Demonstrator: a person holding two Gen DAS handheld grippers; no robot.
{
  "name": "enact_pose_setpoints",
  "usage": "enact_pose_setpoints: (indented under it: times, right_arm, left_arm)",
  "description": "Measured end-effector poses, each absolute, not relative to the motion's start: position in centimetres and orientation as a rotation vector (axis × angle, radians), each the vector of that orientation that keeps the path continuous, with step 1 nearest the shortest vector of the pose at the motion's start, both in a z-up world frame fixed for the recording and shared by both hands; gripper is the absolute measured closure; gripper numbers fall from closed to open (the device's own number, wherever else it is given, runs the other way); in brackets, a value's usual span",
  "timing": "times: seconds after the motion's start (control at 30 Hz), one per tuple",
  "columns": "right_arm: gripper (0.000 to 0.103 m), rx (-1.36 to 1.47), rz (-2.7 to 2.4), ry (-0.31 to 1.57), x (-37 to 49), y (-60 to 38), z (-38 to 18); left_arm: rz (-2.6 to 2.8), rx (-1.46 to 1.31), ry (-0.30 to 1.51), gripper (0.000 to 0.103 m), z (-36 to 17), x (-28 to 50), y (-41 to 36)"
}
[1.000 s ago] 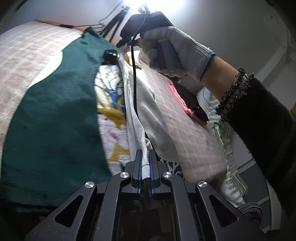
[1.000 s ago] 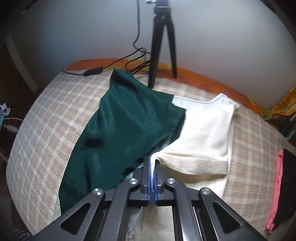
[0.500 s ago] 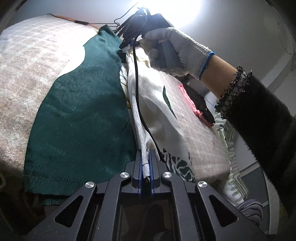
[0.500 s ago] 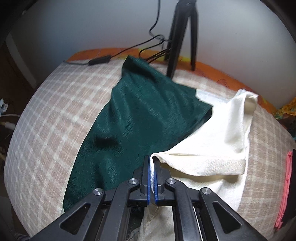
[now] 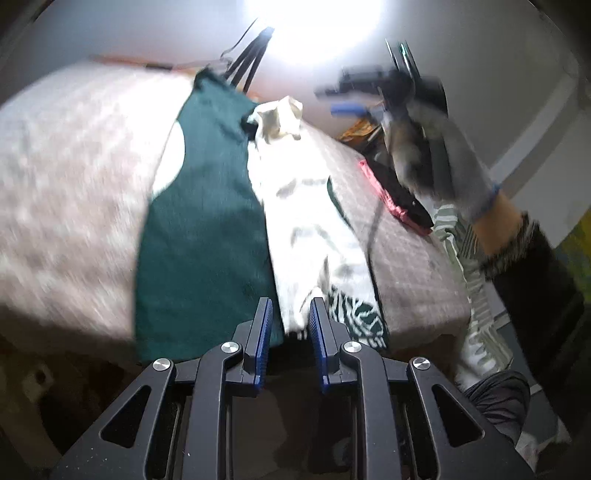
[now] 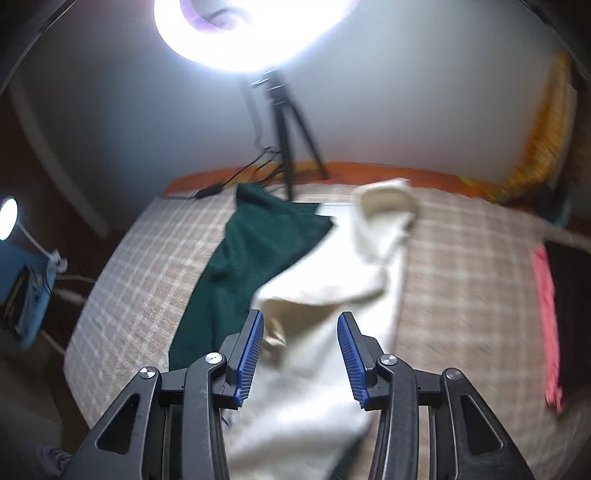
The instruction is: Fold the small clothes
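- A bed (image 6: 122,258) with a checked beige cover fills both views; along its far edge runs an orange strip (image 6: 369,171).
- At the far left of the right wrist view a blue box (image 6: 26,299) with white cables sits beside the bed, under a small round lamp (image 6: 6,218).
- A dark green cloth (image 6: 236,280) lies spread on the bed, reaching from the far edge toward the near one; in the left wrist view it is the green cloth (image 5: 199,236) to the left of the jaws.
- Behind it a black tripod (image 6: 288,122) stands on the bed's far edge under a bright ring light (image 6: 243,33), with black cables trailing from its foot.
- The cream garment (image 6: 332,302) lies partly over the green cloth's right side, crumpled, with one folded end raised at the far side; its near end hangs over the bed's edge.
- The left gripper (image 5: 290,325) has just been opening its jaws; they stand a little apart, and the garment's (image 5: 306,236) near edge sits between them, the pads not pressing on it.
- The right gripper (image 6: 301,347) has just been opening its jaws too; they stand wider apart, with the cream garment below and between them, released.
- In the left wrist view that gripper appears blurred above the bed's right side, held in a gloved hand (image 5: 443,155) with a dark sleeve (image 5: 535,273).
- At the right edge of the bed a pink cloth (image 6: 546,325) lies just beside a black one (image 6: 572,306).
- A striped cloth (image 5: 476,291) hangs beside the bed at the right in the left wrist view.
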State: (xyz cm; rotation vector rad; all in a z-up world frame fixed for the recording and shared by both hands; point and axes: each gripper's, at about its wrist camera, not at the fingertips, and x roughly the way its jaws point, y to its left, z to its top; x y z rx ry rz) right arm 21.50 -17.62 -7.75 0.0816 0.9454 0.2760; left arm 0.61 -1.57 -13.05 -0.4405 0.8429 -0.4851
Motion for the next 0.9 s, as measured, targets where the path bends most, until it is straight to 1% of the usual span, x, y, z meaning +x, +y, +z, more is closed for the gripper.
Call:
enact_pose_setpoints:
  times: [0.07, 0.1, 0.17, 0.27, 0.37, 0.53, 0.67, 0.9]
  right_arm:
    - [0.058, 0.120, 0.252, 0.950, 20.9, -19.8, -8.1]
    - [0.058, 0.133, 0.242, 0.952, 20.7, -20.5, -8.3]
    - [0.058, 0.165, 0.219, 0.955, 21.0, -21.7, -8.7]
    - [0.058, 0.222, 0.211, 0.960, 22.1, -23.1, -9.2]
    - [0.060, 0.229, 0.207, 0.970, 24.6, -22.7, -10.3]
    - [0.060, 0.211, 0.187, 0.998, 29.2, -21.6, -12.3]
    - [0.060, 0.197, 0.184, 1.014, 32.3, -20.9, -13.9]
    - [0.060, 0.154, 0.157, 1.066, 35.1, -20.1, -16.8]
  left_arm:
    - [-0.489, -0.395, 0.827, 0.075, -11.5, 1.6, -1.2]
    - [-0.497, -0.366, 0.823, 0.073, -10.6, 2.5, -1.1]
    - [-0.509, -0.296, 0.821, 0.067, -9.4, 4.4, -1.4]
    - [-0.511, -0.202, 0.794, 0.067, -7.9, 7.0, -2.3]
    - [-0.510, -0.162, 0.784, 0.067, -7.9, 9.1, -3.0]
    - [-0.524, -0.205, 0.833, 0.067, -9.9, 11.6, -2.9]
    - [-0.494, -0.181, 0.850, 0.067, -10.6, 12.6, -2.3]
    - [-0.446, -0.243, 0.869, 0.067, -11.2, 13.9, 0.1]
